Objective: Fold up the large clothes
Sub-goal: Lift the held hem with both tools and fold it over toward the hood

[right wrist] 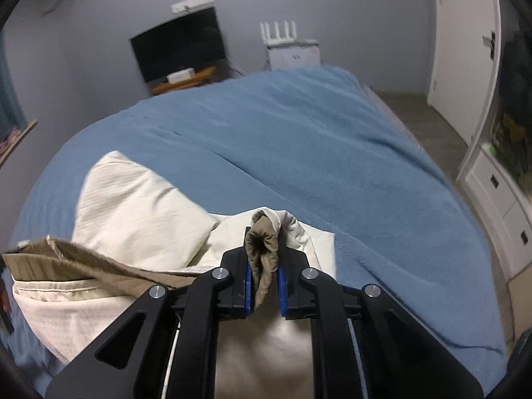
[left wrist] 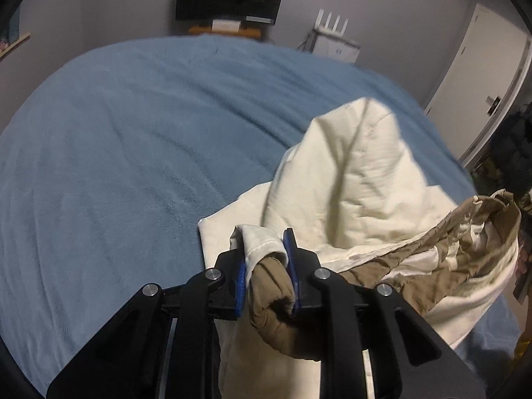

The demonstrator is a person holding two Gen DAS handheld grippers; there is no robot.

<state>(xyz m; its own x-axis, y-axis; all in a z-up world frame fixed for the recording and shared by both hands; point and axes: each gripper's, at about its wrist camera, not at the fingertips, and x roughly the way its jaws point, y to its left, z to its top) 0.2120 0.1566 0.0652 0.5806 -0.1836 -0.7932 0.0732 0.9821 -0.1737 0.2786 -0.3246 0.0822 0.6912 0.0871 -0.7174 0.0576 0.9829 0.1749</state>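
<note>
A large garment, tan outside with a cream lining (left wrist: 359, 179), hangs between my two grippers over a bed with a blue blanket (left wrist: 116, 153). My left gripper (left wrist: 267, 266) is shut on a bunched tan and cream corner of it. My right gripper (right wrist: 264, 266) is shut on another tan corner. In the right wrist view the garment (right wrist: 133, 206) drapes down to the left onto the blanket (right wrist: 332, 153), its tan edge stretched toward the left side. The lower part of the garment is hidden under the grippers.
A black TV (right wrist: 179, 46) on a wooden stand and a white router on a white cabinet (right wrist: 292, 50) stand past the bed's far end. A white door (right wrist: 462, 60) and white drawers (right wrist: 498, 199) are on the right, with bare floor (right wrist: 419, 116) beside the bed.
</note>
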